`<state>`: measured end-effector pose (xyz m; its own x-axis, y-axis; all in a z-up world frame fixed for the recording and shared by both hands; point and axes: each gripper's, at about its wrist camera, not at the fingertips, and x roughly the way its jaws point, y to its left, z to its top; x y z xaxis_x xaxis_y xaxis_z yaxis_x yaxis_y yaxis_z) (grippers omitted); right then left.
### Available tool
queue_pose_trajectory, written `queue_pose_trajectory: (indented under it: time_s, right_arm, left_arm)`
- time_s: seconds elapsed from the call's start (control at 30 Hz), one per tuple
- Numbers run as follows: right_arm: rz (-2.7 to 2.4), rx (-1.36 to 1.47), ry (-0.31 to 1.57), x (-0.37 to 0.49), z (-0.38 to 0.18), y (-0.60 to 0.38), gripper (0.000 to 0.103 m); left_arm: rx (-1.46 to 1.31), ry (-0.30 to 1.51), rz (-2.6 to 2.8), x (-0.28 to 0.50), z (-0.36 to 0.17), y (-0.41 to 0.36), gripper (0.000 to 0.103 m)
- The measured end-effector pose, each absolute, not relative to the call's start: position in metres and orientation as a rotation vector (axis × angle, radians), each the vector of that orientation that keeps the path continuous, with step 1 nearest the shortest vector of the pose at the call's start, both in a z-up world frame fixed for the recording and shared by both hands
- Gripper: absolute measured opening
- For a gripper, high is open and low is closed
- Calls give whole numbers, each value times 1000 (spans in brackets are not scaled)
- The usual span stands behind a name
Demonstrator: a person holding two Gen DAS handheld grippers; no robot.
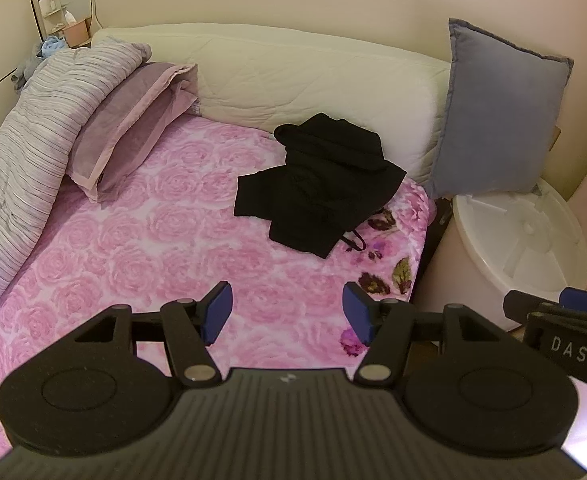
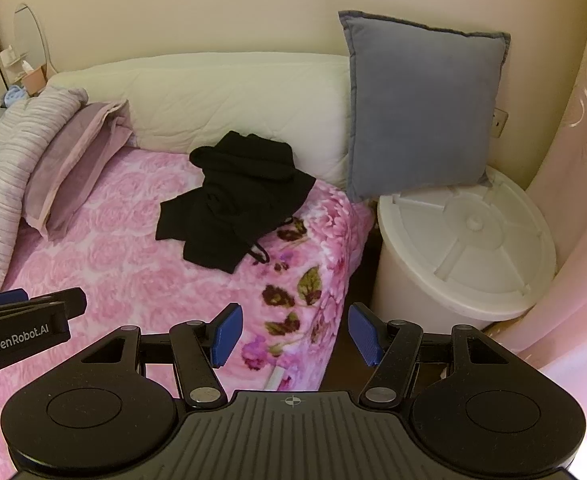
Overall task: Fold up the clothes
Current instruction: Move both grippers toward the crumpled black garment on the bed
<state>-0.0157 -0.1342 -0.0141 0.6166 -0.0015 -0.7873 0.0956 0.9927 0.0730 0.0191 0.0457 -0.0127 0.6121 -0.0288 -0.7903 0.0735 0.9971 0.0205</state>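
- While both claws hover spread and empty, left claw (image 1: 287,312) and right claw (image 2: 293,334), black clothes (image 1: 317,184) lie crumpled on the bed (image 1: 153,240) near its edge.
- Risk: grabbing several layers together; garment could slide off.

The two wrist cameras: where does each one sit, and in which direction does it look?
Left wrist: sits on the left gripper, looks down along the pink bed to the black clothes; the right gripper's side shows at right.
Right wrist: sits on the right gripper, over the bed's edge by the white bin; the left gripper shows at left.
Shared: clothes, grey cushion.
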Motion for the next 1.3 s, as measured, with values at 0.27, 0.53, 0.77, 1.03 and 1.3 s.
queue_pose_trajectory:
  time_s: [0.27, 0.53, 0.77, 1.03, 1.3]
  right_arm:
    - [-64, 105, 901, -9, -15, -121, 62]
    - [-89, 103, 915, 0, -16, -112, 62]
    - [-106, 92, 908, 2, -15, -104, 62]
    - [-143, 96, 925, 3, -18, -104, 62]
    - [-150, 98, 930, 8, -22, -104, 62]
  left_arm:
    - [28, 897, -93, 26, -14, 62, 57]
    - [28, 891, -120, 33, -17, 72, 57]
    - [37, 883, -136, 39, -20, 76, 57]
    - [25, 911, -149, 44, -28, 79, 57]
    - [7, 928, -149, 51, -33, 79, 57]
